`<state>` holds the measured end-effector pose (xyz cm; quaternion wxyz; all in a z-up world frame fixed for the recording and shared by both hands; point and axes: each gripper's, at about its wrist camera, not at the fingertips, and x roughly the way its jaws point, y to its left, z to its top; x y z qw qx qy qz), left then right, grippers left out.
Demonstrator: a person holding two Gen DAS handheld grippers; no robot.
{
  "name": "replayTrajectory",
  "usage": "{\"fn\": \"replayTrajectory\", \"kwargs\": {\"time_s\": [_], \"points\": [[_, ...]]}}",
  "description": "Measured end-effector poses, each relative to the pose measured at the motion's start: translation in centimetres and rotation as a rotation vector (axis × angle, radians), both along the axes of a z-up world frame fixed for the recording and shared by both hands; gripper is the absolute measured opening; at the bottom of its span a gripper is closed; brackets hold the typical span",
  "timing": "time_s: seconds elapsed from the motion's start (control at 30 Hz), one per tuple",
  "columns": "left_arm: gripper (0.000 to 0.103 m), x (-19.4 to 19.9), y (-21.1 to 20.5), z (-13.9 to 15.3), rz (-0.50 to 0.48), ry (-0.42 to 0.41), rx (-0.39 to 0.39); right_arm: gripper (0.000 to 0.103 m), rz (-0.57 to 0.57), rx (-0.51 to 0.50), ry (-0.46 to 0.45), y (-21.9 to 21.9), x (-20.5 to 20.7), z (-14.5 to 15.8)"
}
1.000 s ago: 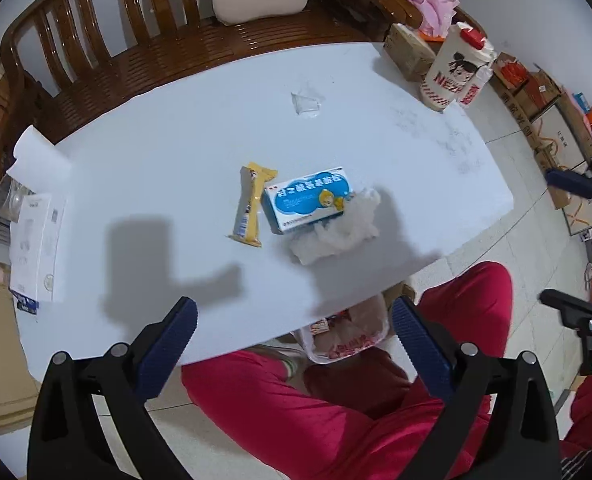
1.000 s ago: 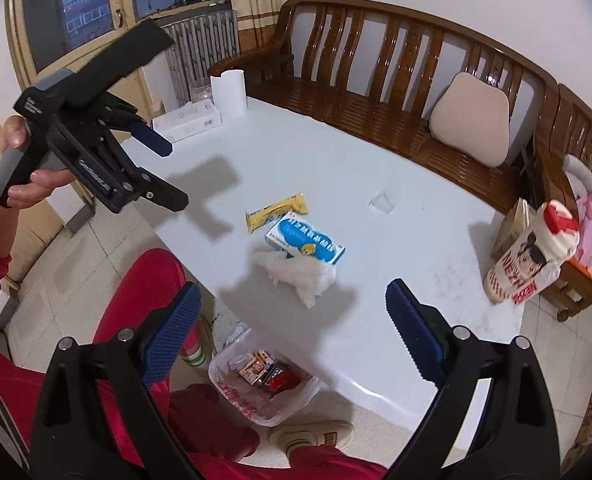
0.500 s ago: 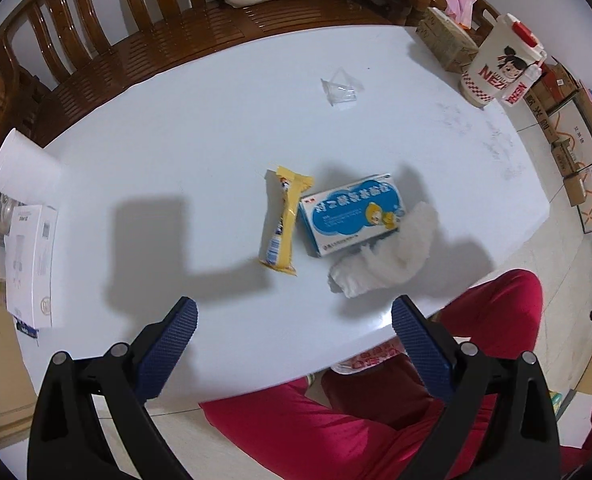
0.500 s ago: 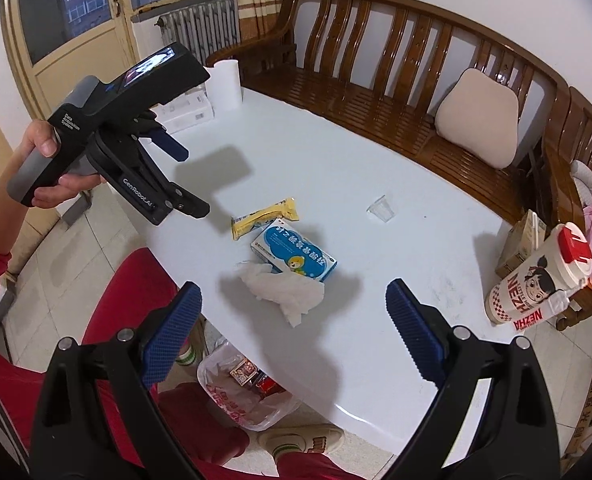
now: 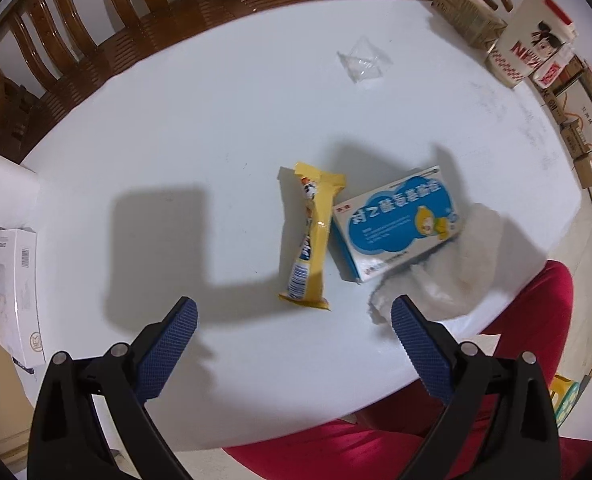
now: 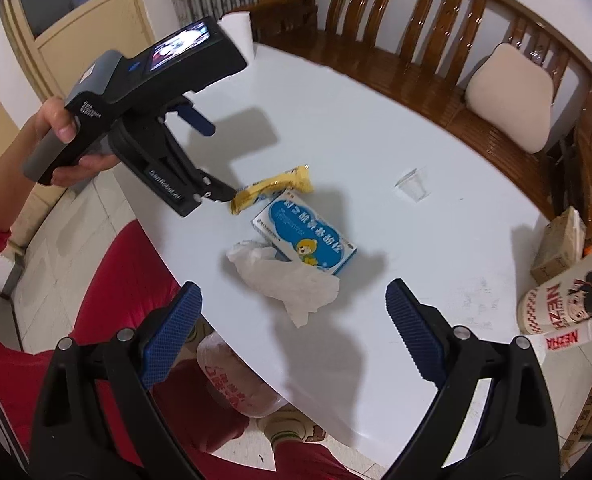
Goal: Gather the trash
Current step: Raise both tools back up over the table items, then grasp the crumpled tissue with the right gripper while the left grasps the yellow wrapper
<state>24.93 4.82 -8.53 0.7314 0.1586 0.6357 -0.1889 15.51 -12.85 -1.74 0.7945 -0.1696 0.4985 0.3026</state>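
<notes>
On the white table [image 5: 215, 128] lie a yellow snack wrapper [image 5: 311, 236], a blue and white box [image 5: 396, 222] and a crumpled white tissue [image 5: 456, 264], close together near the front edge. A clear plastic scrap [image 5: 362, 62] lies farther back. My left gripper [image 5: 293, 314] hangs open above the table, just short of the wrapper's near end. In the right wrist view the left gripper [image 6: 215, 160] is held in a hand, its lower finger by the wrapper [image 6: 271, 190]. My right gripper [image 6: 291, 300] is open above the tissue [image 6: 291, 280], beside the box [image 6: 304, 242].
A plastic bag [image 6: 235, 384] with trash sits on the floor under the table edge, between red-clad legs [image 6: 127, 280]. A wooden bench [image 6: 416, 40] with a cushion runs behind the table. A white box [image 5: 13, 296] and paper roll [image 5: 3, 188] sit at the left end; a printed tub [image 6: 564, 300] stands at the right.
My left gripper has moved forward and down over the table, closing in on the yellow wrapper. My right gripper has shifted forward toward the tissue and box. Both stay open.
</notes>
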Motion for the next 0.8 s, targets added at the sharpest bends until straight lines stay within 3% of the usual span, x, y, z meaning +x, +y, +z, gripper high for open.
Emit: {"fn": "replayTrajectory", "kwargs": {"time_s": [0.23,0.67,0.73,0.8], "points": [[0.095,0.7,-0.1,-2.1,-0.034,-0.008,0.027,0.091,0.071,-0.063,0.091,1.9,0.9,-4.3],[0.094,1.7,-0.8,-4.8,-0.100,-0.040,0.066,0.091,0.132,-0.181,0.141,4.1,2.5,-10.0],[0.090,2.1,-0.9,-5.4,-0.093,-0.027,0.069,0.090,0.121,-0.181,0.152,4.1,2.9,-10.7],[0.082,2.5,-0.9,-5.8,-0.083,-0.016,0.073,0.081,0.113,-0.182,0.157,4.1,3.2,-11.3]]}}
